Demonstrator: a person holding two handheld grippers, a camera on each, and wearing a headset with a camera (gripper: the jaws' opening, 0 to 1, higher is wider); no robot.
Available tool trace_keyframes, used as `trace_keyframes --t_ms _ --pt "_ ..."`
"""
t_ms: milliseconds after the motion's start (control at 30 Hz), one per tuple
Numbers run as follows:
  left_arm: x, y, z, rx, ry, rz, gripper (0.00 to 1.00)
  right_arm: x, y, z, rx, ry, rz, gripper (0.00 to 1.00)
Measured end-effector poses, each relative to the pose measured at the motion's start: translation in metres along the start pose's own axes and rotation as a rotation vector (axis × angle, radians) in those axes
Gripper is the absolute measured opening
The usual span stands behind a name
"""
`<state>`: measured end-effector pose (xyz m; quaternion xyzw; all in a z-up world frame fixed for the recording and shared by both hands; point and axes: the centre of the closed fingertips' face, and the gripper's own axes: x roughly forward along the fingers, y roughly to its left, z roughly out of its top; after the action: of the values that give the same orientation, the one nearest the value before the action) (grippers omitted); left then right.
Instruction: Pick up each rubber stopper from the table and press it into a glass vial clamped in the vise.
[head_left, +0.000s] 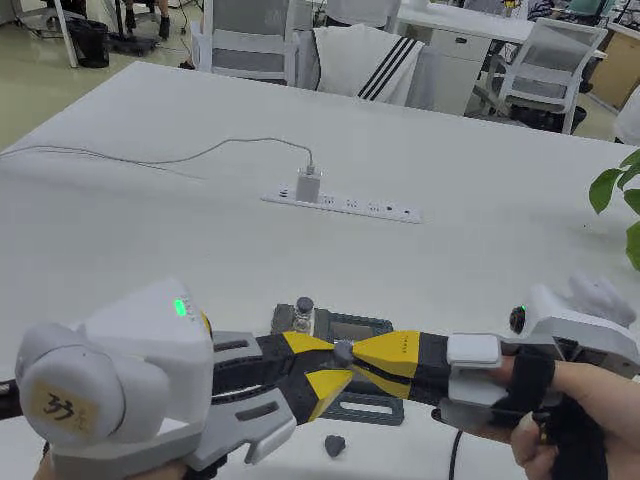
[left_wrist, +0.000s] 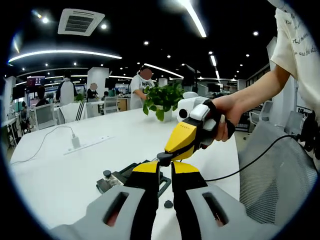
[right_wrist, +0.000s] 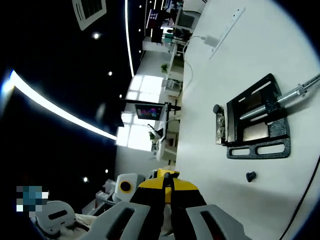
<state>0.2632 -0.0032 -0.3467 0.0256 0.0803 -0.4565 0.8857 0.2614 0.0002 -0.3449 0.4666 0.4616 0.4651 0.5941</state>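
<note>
Head view, centre: grey rubber stopper up in the air where the tips of left gripper and right gripper meet, just above the vise; both pairs of jaws drawn close, though cannot tell which pair clamps it. Beneath, a glass vial in the vise already wearing a dark stopper (one pressing judged done), plus a loose stopper on the table near the vise. Still to do, by the look of it: seat the held one, then fetch the loose one.
</note>
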Motion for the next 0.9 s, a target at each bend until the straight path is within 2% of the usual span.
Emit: trace_keyframes --t_ms 267,733,900 --pt "-0.0003 -0.0027 -0.0021 -0.022 0.005 -0.015 0.05 -0.0017 -0.0031 -0.0019 -0.026 0.017 -0.012 0.0" --pt "-0.0008 -0.0062 -0.0003 -0.026 -0.009 -0.03 0.04 -0.0039 -0.0046 -0.0052 -0.004 0.017 0.007 0.0" --pt "-0.0015 -0.008 -0.0022 -0.038 -0.005 -0.041 0.04 -0.0039 -0.0052 -0.0079 -0.065 0.03 0.007 0.0"
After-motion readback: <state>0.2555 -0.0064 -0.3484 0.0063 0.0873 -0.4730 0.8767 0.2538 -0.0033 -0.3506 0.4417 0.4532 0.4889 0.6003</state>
